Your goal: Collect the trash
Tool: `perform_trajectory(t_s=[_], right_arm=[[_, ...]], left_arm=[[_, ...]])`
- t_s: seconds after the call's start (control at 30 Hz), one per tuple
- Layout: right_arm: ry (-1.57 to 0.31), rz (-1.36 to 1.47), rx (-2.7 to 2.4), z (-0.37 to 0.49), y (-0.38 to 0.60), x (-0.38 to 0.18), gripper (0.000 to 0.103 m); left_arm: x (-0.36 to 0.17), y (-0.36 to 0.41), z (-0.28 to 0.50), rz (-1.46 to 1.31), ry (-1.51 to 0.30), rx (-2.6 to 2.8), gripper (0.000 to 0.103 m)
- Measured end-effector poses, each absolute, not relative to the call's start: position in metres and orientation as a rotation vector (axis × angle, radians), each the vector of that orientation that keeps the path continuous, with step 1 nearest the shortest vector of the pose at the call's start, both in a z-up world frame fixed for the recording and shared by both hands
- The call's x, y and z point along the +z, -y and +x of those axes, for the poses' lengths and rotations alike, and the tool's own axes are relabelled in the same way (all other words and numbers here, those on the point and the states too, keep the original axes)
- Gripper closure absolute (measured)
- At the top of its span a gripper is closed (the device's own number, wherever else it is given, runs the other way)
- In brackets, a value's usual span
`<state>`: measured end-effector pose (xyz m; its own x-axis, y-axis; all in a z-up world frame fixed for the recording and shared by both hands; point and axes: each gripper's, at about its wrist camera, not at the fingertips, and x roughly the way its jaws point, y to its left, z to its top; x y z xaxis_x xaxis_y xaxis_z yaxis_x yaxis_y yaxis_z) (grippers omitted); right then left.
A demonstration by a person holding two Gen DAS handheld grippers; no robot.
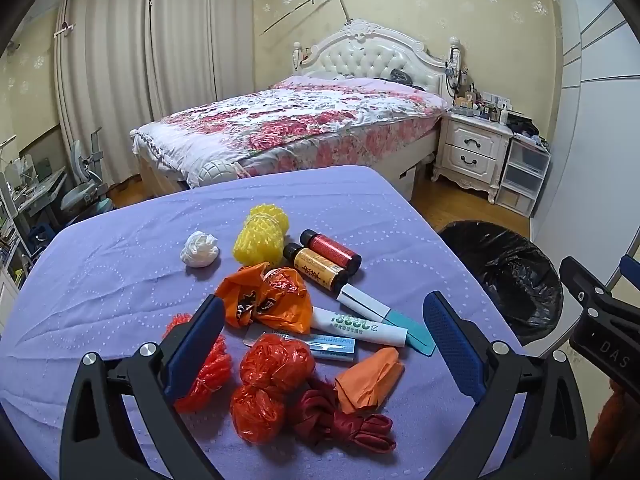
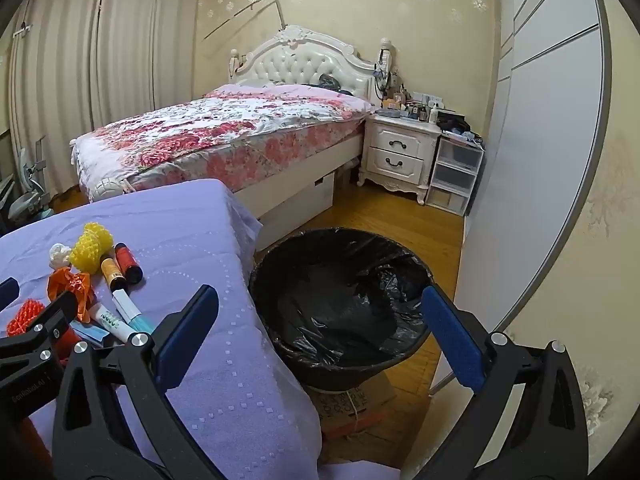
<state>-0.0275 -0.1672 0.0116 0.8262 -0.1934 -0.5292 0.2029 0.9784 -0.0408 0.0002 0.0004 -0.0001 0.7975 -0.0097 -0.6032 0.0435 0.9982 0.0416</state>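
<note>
Left gripper [image 1: 324, 344]: jaws are gaping wide with nothing between the pads, tilting down over the trash pile, likely lining up a first pick.
Right gripper [image 2: 320, 340]: also spread wide and empty, angling down over the bin [image 2: 280, 248].
Trash: red mesh balls [image 1: 276, 360], orange bag [image 1: 276, 300] and bottles [image 1: 320, 268] are lying clustered on the purple cloth [image 1: 120, 264].
Bin: standing beside the table, liner open, presumably to receive drops.

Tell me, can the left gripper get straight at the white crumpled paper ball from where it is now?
Probably not straight. The left gripper is open and empty, but the white paper ball lies at the far side of the pile, with the orange plastic bag partly between. Lifting over the pile should leave it free.
</note>
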Motion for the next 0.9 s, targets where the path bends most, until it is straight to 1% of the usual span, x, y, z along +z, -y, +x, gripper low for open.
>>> perform_trajectory(t_s=[0.5, 0.6, 0.9], right_arm=[[-0.559, 0.011, -0.205, -0.034, 0.176, 0.013, 0.004], [-0.554, 0.013, -0.214, -0.031, 0.165, 0.015, 0.004], [-0.554, 0.009, -0.214, -0.030, 0.163, 0.014, 0.004]], left_arm=[[0.008, -0.004, -0.009, 0.057, -0.638, -0.012, 0.007], [0.011, -0.005, -0.008, 0.056, -0.639, -0.014, 0.006], [0.007, -0.007, -0.007, 0.035, -0.641, -0.006, 0.006]])
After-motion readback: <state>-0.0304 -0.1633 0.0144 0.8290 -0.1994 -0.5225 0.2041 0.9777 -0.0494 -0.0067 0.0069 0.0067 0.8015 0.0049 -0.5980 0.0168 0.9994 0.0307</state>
